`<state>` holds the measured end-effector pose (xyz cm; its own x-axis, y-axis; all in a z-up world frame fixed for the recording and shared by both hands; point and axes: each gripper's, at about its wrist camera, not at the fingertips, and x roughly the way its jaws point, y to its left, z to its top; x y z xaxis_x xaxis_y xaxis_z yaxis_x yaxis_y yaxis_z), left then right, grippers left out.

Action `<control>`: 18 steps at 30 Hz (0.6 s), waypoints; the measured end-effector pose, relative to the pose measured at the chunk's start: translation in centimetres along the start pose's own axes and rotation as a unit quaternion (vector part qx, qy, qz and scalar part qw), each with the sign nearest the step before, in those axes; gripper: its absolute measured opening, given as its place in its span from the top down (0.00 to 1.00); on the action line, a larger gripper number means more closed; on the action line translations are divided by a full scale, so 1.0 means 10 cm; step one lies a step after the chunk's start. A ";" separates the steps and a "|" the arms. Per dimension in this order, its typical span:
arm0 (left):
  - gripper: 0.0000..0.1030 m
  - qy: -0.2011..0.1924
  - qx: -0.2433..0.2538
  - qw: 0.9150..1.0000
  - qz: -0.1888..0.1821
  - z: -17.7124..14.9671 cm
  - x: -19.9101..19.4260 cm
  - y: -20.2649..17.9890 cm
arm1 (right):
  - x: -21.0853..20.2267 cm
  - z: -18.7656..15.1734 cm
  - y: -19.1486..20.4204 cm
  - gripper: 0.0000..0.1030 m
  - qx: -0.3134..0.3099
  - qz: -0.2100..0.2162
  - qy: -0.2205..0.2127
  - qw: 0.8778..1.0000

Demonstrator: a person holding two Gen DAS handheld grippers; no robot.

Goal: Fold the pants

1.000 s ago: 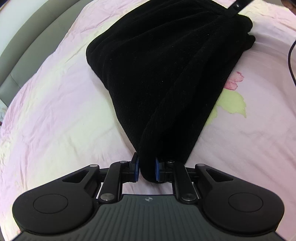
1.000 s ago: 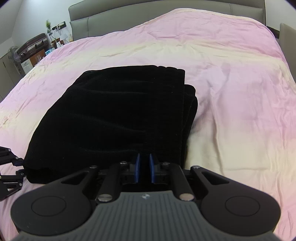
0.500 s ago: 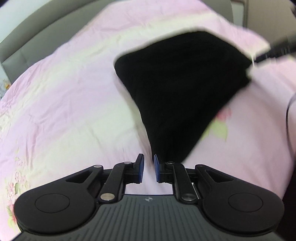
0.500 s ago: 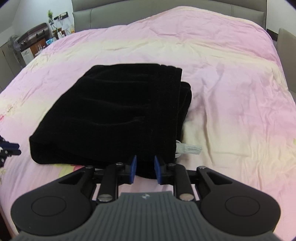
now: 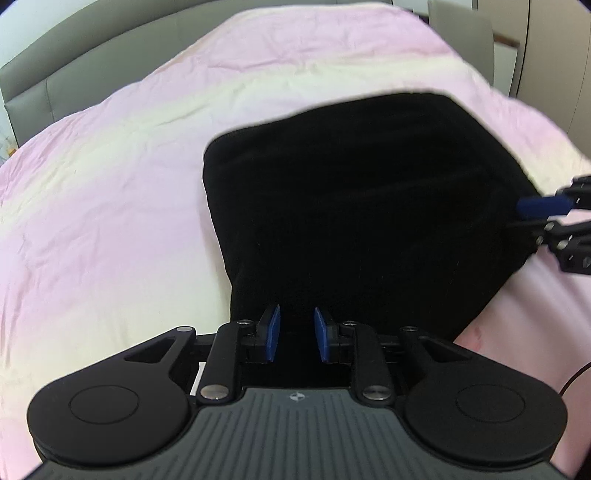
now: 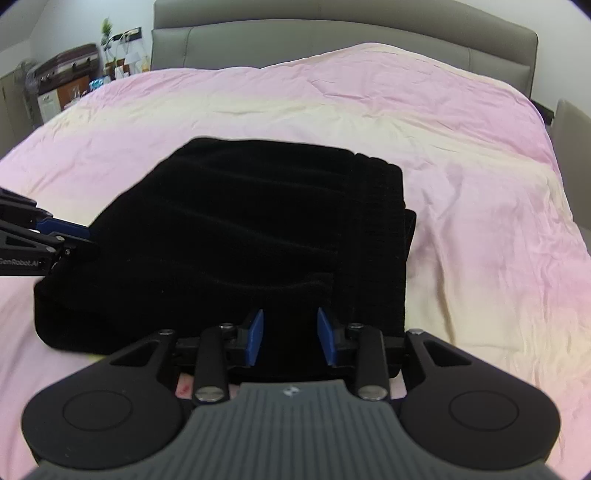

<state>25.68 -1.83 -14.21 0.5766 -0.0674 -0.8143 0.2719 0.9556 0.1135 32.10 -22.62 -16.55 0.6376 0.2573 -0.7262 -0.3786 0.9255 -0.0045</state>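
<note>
The black pants [image 5: 354, 206] lie folded into a thick rectangular bundle on the pink and cream bedspread [image 5: 103, 192]; they also show in the right wrist view [image 6: 236, 243]. My left gripper [image 5: 295, 334] is open at the bundle's near edge, with black cloth between and under its blue pads. My right gripper [image 6: 290, 338] is open over the bundle's other near edge. Each gripper shows at the side of the other's view: the right one [image 5: 546, 218] and the left one [image 6: 70, 236], both at the edge of the cloth.
A grey padded headboard [image 6: 332, 40] runs along the far side of the bed. A bedside cabinet with small items and a plant [image 6: 74, 81] stands at the far left. A grey chair or panel [image 5: 461, 33] stands past the bed's right side.
Both grippers have opened and let go of the pants. The bundle has settled flat on the bed, and both grippers have swung round to its near edges.
</note>
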 end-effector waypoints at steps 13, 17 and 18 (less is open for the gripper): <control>0.34 -0.017 -0.083 0.994 -0.072 0.31 -0.31 0.58 | -0.21 0.32 -0.49 0.28 0.102 0.079 0.021 0.991; 0.27 0.004 -0.136 0.985 -0.105 0.49 -0.19 0.88 | -0.18 0.53 -0.74 0.26 0.125 0.072 0.031 0.989; 0.26 0.009 -0.153 0.982 -0.114 0.52 -0.13 0.96 | -0.14 0.57 -0.82 0.24 0.138 0.074 0.038 0.987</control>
<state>31.56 5.95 -9.15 0.5125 -0.2868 -0.8094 0.1462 0.9580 -0.2468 38.13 -29.00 -11.61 0.5330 0.3844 -0.7538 -0.2607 0.9221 0.2858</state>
